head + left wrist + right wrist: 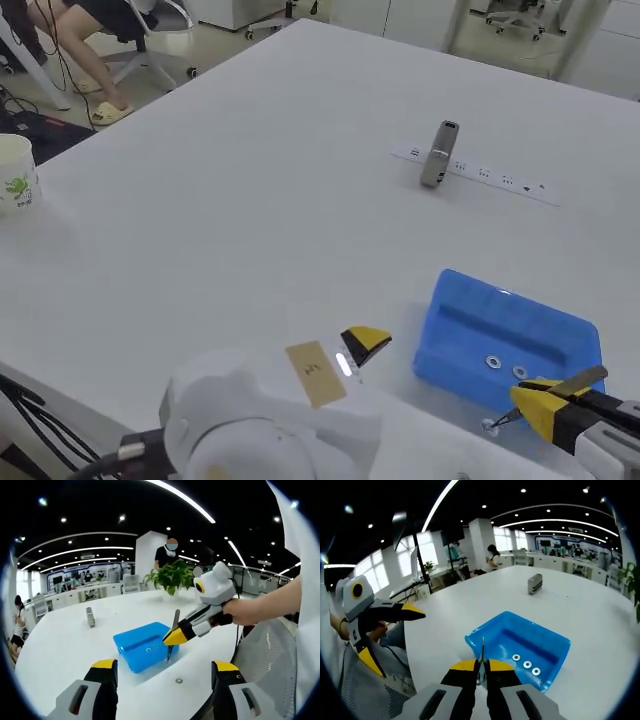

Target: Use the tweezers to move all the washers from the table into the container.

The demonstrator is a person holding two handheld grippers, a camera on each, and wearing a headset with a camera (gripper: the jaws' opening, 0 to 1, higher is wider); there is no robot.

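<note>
Near the table's point(65, 630) edge, in the left gripper view, the right hand-held gripper point(175, 637) is pinching the tweezers point(170, 652) beside one loose washer point(178, 681); I think the tips should be closing on its rim. The left hand-held gripper point(165, 675) is standing open. In the right gripper view, three washers point(527, 664) are lying in the blue container point(495, 637). In the head view, two are showing.

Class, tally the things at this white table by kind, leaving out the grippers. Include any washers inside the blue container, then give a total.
Blue container: 1
Washers: 4 (3 inside it, 1 outside)
Tweezers: 1
Paper cup: 1
Grey device: 1
Total: 8
</note>
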